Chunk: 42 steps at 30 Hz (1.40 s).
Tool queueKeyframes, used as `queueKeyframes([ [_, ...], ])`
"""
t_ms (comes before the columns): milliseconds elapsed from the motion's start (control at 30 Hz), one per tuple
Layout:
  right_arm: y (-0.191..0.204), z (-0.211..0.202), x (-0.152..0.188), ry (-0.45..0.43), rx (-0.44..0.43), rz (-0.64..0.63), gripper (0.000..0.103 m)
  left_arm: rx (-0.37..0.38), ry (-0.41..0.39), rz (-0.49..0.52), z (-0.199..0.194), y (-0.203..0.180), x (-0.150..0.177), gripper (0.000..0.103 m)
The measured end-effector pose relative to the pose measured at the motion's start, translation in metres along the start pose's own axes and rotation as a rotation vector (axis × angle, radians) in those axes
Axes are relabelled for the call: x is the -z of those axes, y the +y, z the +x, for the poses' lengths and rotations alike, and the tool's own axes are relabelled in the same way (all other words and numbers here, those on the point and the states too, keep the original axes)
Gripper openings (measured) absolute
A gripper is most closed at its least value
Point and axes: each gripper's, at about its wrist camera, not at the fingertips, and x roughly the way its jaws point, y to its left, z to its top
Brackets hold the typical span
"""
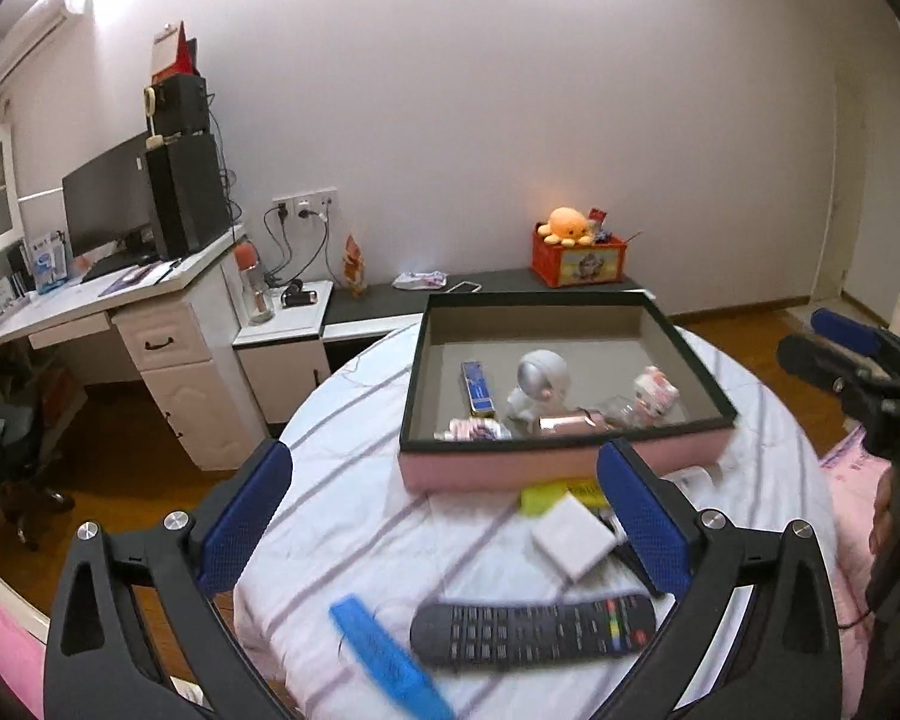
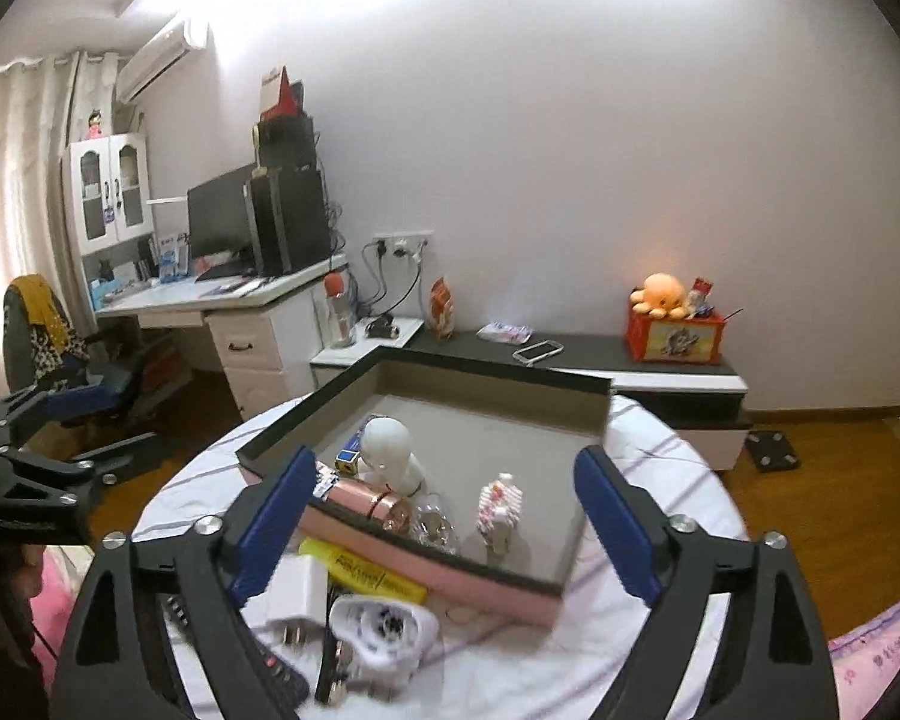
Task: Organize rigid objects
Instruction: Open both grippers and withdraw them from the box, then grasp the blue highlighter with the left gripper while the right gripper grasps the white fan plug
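A shallow pink box [image 1: 510, 471] with a black rim sits on the round striped table [image 1: 354, 516]. It holds a white figurine [image 1: 540, 381], a pink block figure [image 1: 654, 396], a rose-gold tube [image 1: 564, 423] and a blue box [image 1: 477, 387]. Loose in front of it lie a black remote [image 1: 534, 630], a blue comb [image 1: 390, 654], a white charger [image 1: 573, 540] and a yellow marker [image 1: 546, 495]. My left gripper [image 1: 444, 456] hangs open over these, empty. My right gripper [image 2: 447, 456] is open and empty above the box [image 2: 450, 576], with the charger [image 2: 300, 594] and a white rounded gadget [image 2: 384, 636] below it.
A desk [image 1: 150, 294] with monitor and speakers stands at the left, with an office chair [image 2: 108, 378] beside it. A low dark cabinet [image 2: 600, 360] along the wall carries a red box with an orange plush [image 2: 660, 294]. Wooden floor surrounds the table; pink bedding [image 2: 870, 660] lies at the right.
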Motion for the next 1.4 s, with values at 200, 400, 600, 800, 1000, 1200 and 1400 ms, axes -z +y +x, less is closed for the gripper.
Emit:
queueKeyframes([
  [200,0.002,-0.046,0.003,-0.055,0.007,0.012,0.103,-0.019,-0.032,-0.024,-0.04,0.007,0.015,0.103],
  [400,0.008,-0.066,0.009,-0.069,0.036,0.011,0.103,-0.044,-0.031,-0.031,-0.062,0.014,0.028,0.103],
  [600,0.017,-0.074,0.021,-0.038,0.057,0.013,0.103,-0.044,-0.01,-0.035,-0.066,0.019,0.039,0.103],
  [800,0.022,-0.063,0.033,0.009,0.064,0.008,0.103,-0.041,0.022,-0.038,-0.059,0.023,0.048,0.103],
  [1000,0.028,-0.033,0.052,0.086,0.094,0.011,0.103,-0.033,0.077,-0.037,-0.039,0.025,0.061,0.103],
  [1200,0.028,0.009,0.071,0.186,0.088,0.023,0.103,-0.041,0.165,-0.057,-0.009,0.03,0.078,0.103],
  [1400,0.028,0.048,0.084,0.287,0.056,0.041,0.099,-0.036,0.26,-0.044,0.015,0.031,0.101,0.103],
])
